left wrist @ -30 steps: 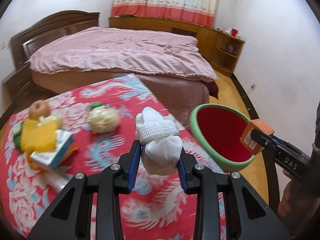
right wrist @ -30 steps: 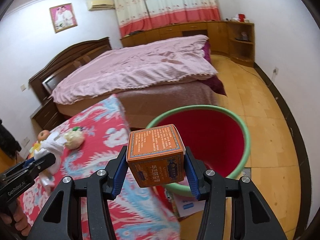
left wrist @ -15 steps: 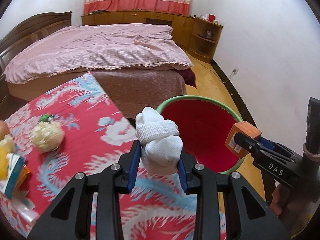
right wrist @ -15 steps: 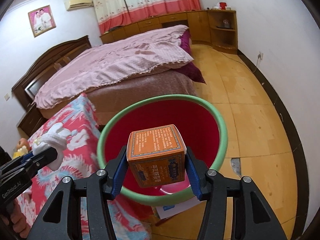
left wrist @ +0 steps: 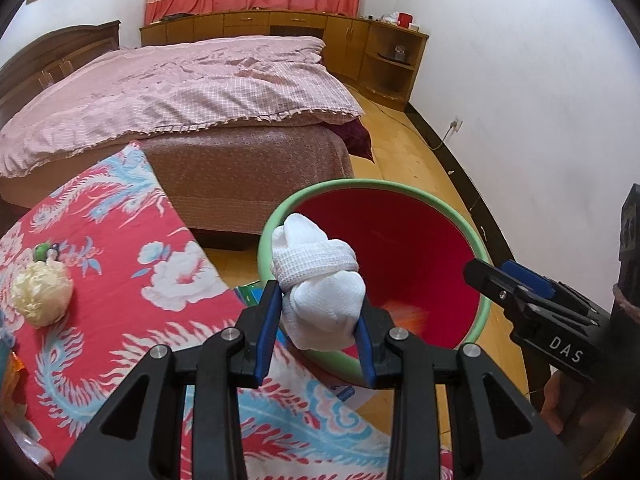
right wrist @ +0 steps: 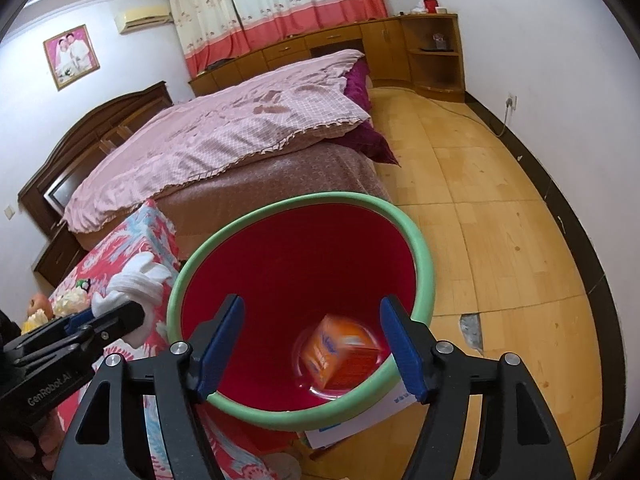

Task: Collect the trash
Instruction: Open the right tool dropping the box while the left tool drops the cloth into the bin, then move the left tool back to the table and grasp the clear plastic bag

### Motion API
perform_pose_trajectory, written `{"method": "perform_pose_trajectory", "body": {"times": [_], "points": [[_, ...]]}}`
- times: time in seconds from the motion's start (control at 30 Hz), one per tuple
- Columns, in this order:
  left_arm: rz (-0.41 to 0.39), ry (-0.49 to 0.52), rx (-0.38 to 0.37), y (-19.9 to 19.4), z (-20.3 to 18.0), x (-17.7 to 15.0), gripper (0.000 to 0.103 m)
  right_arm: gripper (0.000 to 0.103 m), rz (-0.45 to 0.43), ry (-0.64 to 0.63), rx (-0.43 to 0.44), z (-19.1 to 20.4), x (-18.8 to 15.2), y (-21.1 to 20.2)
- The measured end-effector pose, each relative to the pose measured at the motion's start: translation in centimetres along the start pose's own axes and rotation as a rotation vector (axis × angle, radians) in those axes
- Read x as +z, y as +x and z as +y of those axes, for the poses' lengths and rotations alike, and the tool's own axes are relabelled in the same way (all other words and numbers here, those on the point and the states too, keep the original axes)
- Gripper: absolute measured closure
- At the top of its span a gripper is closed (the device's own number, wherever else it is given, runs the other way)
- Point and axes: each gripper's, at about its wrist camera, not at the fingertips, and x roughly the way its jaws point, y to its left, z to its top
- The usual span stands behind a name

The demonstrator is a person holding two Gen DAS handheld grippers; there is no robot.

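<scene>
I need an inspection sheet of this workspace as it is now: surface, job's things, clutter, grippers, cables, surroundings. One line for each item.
Surface: table under a red flowered cloth.
Job's things: red bin with green rim on the floor beside the table; orange box blurred inside it; white rolled sock.
Clutter: pale yellow mesh ball and small green item on the cloth; apple at the far end; papers on the floor under the bin.
Grippers: left gripper clamps the sock; right gripper opening, nothing between the jaws.
Cables: cord along the floor to a wall socket.
Surroundings: bed with pink cover, wooden cabinets, curtains.
</scene>
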Motion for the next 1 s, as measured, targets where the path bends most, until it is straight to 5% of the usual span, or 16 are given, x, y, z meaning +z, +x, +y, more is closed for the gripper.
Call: {"method": "perform_pose_trajectory", "body": {"times": [0.17, 0.37, 1.0], "points": [[-0.002, 0.016, -0.012, 0.4, -0.7, 0.2, 0.067, 0.031, -0.009, 0.021, -0.003, -0.6, 0.0, -0.5], [-0.006, 0.014, -0.015, 0.5, -0.8, 0.2, 0.051, 0.031, -0.012, 0.029, -0.004, -0.8, -0.2, -1.1], [-0.028, -0.117, 0.057, -4.3, 2.7, -2.6, 0.051, 0.031, 0.012, 0.006, 0.038, 1.6, -1.6, -2.9]]}}
